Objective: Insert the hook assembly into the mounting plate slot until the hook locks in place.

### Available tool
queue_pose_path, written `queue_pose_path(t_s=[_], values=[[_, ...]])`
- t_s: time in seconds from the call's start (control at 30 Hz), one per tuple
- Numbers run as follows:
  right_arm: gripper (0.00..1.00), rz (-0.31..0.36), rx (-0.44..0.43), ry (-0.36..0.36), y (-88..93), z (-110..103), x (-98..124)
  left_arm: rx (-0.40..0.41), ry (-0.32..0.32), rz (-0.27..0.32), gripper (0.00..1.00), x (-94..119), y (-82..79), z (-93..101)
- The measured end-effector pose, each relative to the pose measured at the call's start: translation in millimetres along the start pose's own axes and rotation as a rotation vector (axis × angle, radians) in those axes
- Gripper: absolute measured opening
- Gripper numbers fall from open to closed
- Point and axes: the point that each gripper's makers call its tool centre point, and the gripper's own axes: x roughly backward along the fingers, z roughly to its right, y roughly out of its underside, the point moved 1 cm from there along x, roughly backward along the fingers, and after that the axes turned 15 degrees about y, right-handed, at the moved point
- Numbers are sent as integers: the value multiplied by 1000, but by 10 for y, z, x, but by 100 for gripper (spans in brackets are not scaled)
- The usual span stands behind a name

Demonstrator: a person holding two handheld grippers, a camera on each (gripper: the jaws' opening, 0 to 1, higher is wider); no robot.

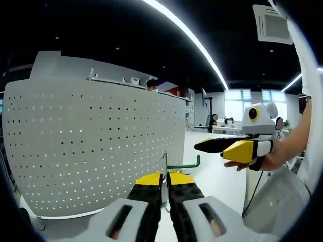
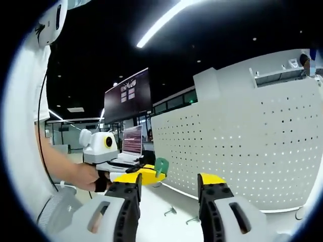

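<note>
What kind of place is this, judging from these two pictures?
Probably an open-plan office or lab. A large white perforated panel stands on a white table, long strip lights cross a dark ceiling, and a monitor glows behind.

Both views are lit from above by long ceiling light strips [image 1: 186,33], which are blown out to pure white against a very dark ceiling. Daylight is added by the far windows [image 1: 250,101], also overexposed. The white perforated panel [image 1: 96,146] is evenly and brightly lit, with small holes glowing from behind. Strong fisheye bending is seen toward the edges, where straight lines are curved. Focus is fairly sharp at centre; slight softness is noted at the margins. Shadows are soft and faint.
</note>
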Motion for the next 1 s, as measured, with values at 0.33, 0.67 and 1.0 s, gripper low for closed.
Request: queue_pose_path(t_s=[0.33,0.67,1.0], values=[[40,7,-7,-6,-12,-44,-40,-14,0,6,3,-80,-43,74],[36,13,-24,-4,-37,-44,-67,-16,10,11,3,-205,-68,184],[27,17,-33,-15,-36,-81,-97,-27,23,17,3,-239,-102,269]])
